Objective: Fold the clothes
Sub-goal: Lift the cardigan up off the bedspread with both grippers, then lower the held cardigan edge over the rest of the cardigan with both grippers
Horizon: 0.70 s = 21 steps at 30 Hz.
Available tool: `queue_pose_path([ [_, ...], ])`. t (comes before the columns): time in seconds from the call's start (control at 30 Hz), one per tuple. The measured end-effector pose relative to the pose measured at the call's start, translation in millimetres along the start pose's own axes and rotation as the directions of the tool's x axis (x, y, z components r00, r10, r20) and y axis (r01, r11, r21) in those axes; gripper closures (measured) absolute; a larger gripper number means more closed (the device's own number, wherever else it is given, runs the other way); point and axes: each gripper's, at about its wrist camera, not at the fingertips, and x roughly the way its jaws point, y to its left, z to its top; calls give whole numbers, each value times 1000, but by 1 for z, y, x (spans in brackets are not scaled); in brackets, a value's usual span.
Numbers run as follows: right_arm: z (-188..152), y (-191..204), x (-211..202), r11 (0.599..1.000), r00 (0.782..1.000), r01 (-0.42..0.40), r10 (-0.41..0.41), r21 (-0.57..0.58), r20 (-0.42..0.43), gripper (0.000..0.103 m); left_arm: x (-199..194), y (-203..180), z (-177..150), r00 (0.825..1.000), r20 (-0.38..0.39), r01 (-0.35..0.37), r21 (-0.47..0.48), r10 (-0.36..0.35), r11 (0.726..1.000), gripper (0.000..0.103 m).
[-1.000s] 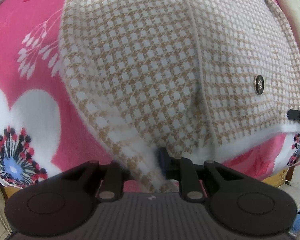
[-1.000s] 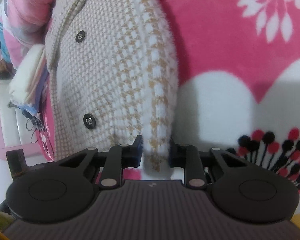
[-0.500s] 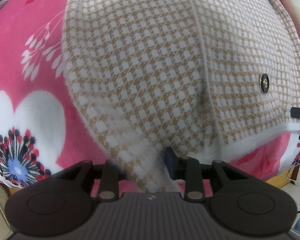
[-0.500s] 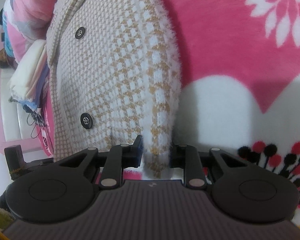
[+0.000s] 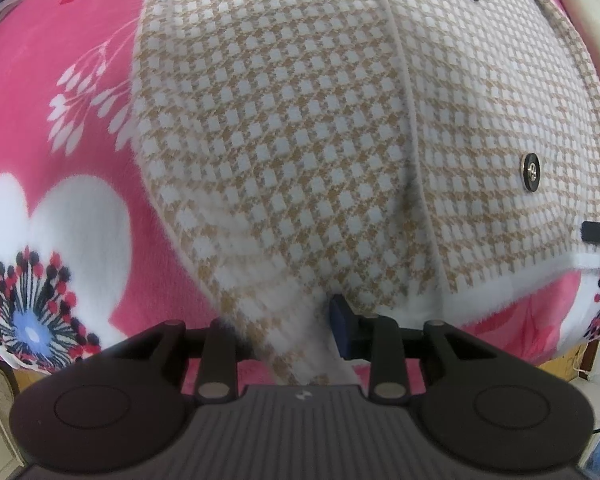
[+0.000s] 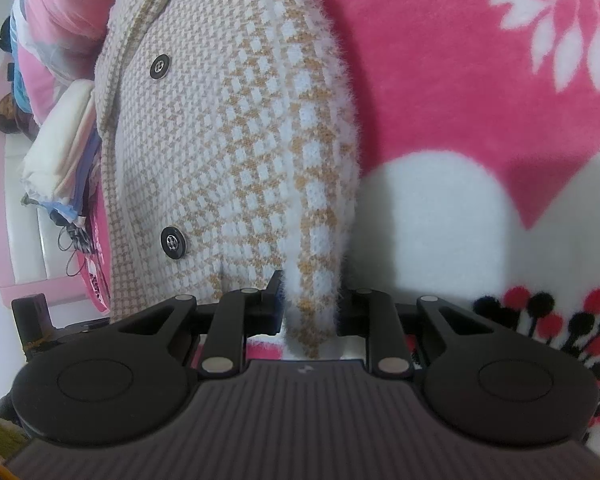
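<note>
The left gripper (image 5: 288,340) points straight down, and a fuzzy corner of the beige and white houndstooth knitted jacket (image 5: 284,152) comes up between its two black fingers; the blue pad on the right finger (image 5: 340,332) stands a little apart from the cloth and the left finger tip is hidden behind it, so I cannot tell whether the jaws really pinch the fabric or are only loose around it. The right gripper (image 6: 308,312) is tilted downward, and its jaws are pressed on the white fluffy hem of the same jacket, with the cloth filling the whole gap between the pads. The jacket lies spread flat on a pink plush blanket (image 5: 32,92) with white heart shapes and white leaf prints (there are also flowers with black and red dots near the edge). Round black buttons (image 5: 531,172) with metal centres sit along the front of the jacket. In the right wrist view, a stack of folded pale cloths (image 6: 60,148) lies just beside the far side of the jacket, at the left edge of the picture.
</note>
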Motion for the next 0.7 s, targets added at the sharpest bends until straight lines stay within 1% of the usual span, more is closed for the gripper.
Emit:
queue_pose_path([
  [0.03,0,0,0,1000,1000,-1,1,-3,0,84,0,2,-3,1000,4,7,-1,-7,1000,77],
  [0.07,0,1,0,1000,1000,-1,1,-7,0,84,0,5,-7,1000,7,22,-1,-22,1000,86],
  [0.1,0,2,0,1000,1000,-1,1,-13,0,83,0,8,-10,999,12,37,-8,-37,999,88],
  [0.17,0,5,-1,1000,1000,1,-1,-30,1,85,1,10,-12,999,28,42,-2,-42,999,92],
  [0.23,0,9,-3,999,1000,1,-1,-49,0,89,-2,12,-17,998,44,39,14,-40,999,93],
  [0.33,1,16,-8,997,1000,-10,10,-77,-2,92,-7,15,-28,997,71,43,6,-44,999,95],
  [0.43,3,22,-14,994,999,-32,32,-103,-4,93,-16,20,-40,991,122,62,-7,-60,998,96],
  [0.53,5,29,-20,991,999,-51,51,-120,-2,94,-28,24,-51,981,179,72,13,-73,997,96],
  [0.7,11,39,-26,985,996,-92,93,-145,-1,94,-62,18,-50,971,226,73,40,-80,997,96],
])
